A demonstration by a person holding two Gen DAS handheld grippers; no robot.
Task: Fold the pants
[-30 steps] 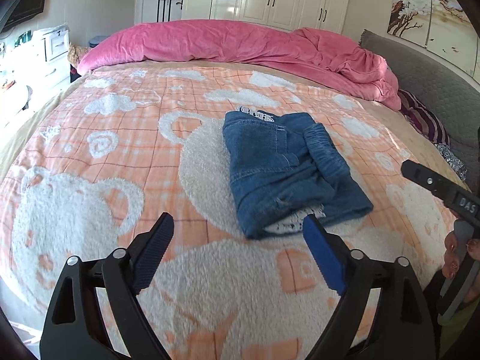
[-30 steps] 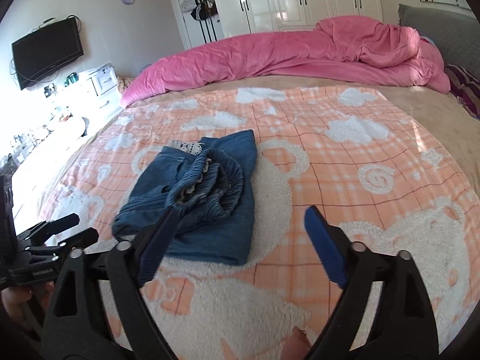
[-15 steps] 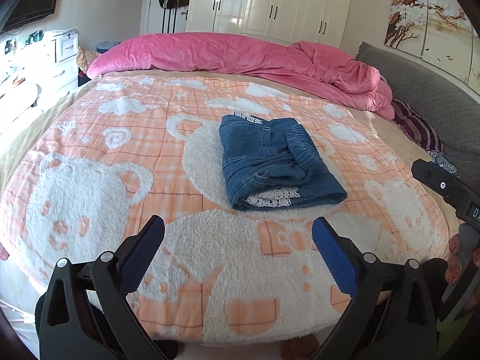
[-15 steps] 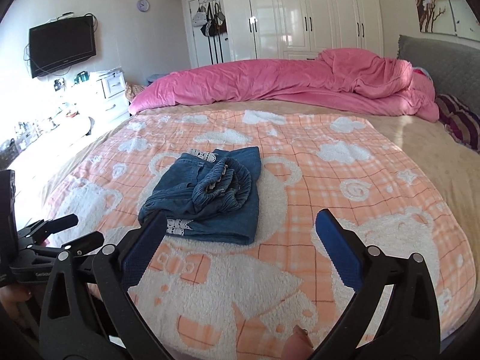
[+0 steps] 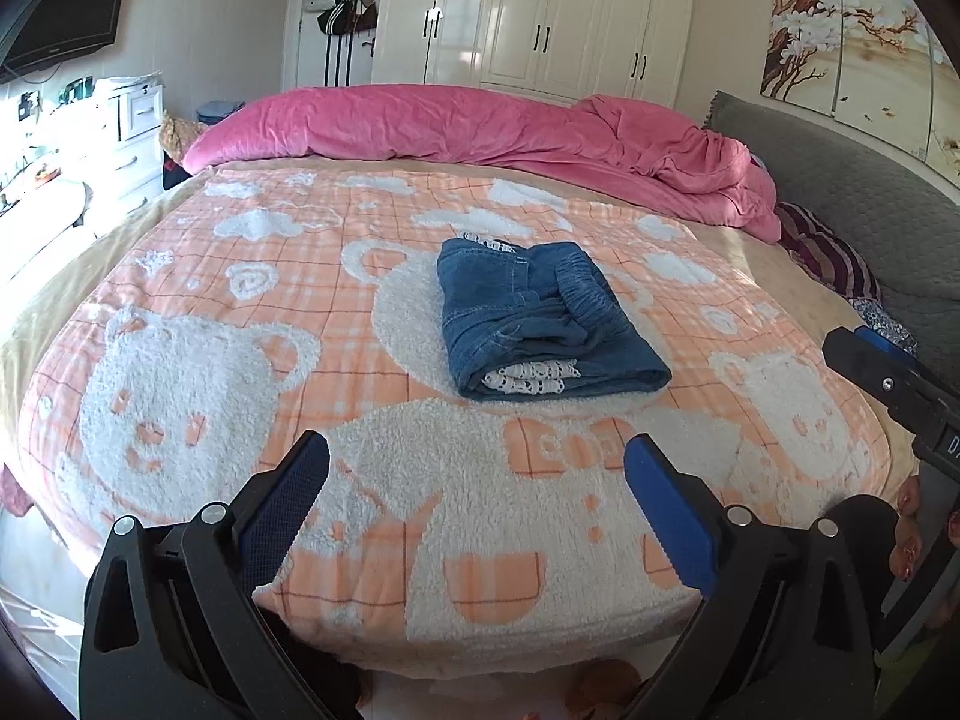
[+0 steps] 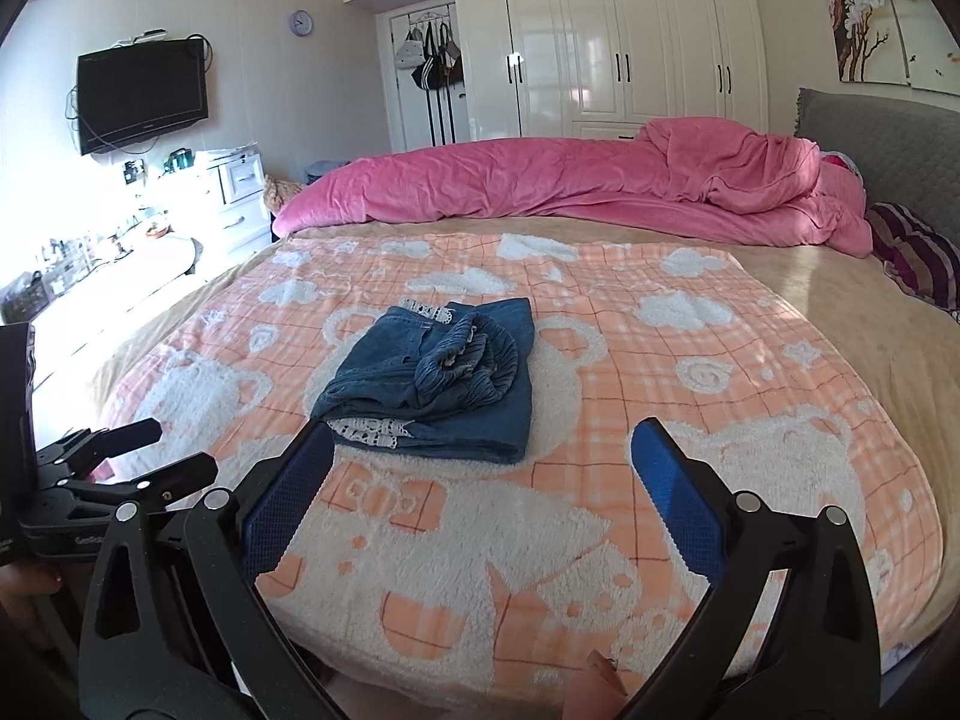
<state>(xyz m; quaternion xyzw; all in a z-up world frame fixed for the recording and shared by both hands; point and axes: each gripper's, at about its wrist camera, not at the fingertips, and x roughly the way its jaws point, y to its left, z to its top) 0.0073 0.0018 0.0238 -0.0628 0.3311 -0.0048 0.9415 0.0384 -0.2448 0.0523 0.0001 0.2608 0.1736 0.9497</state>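
- One pair of pants, dark blue denim, lies folded into a thick, roughly rectangular bundle just above the middle of the left wrist frame, and left of centre in the right wrist frame.
- White lace trim shows at the near end of the bundle and again at its far edge; a gathered elastic waistband sits bunched on top.
- Under the pants is a fluffy blanket in orange-pink check with raised white bears, clouds and hearts; nothing lies on it between the pants and either gripper.
- Both pairs of tongs stand spread wide with nothing between their blue, ribbed pads: the left gripper at the bottom of its frame and the right gripper at the bottom of its own, each well short of the pants, over the near edge of the blanket.
- Across the far side of the bed a crumpled pink duvet lies in a long roll, soft and velvety.
- Right of it are a striped pillow and a grey quilted headboard.
- Glossy white wardrobe doors fill the upper centre, bags hang on a door to their left, and a dark television hangs in the upper left.
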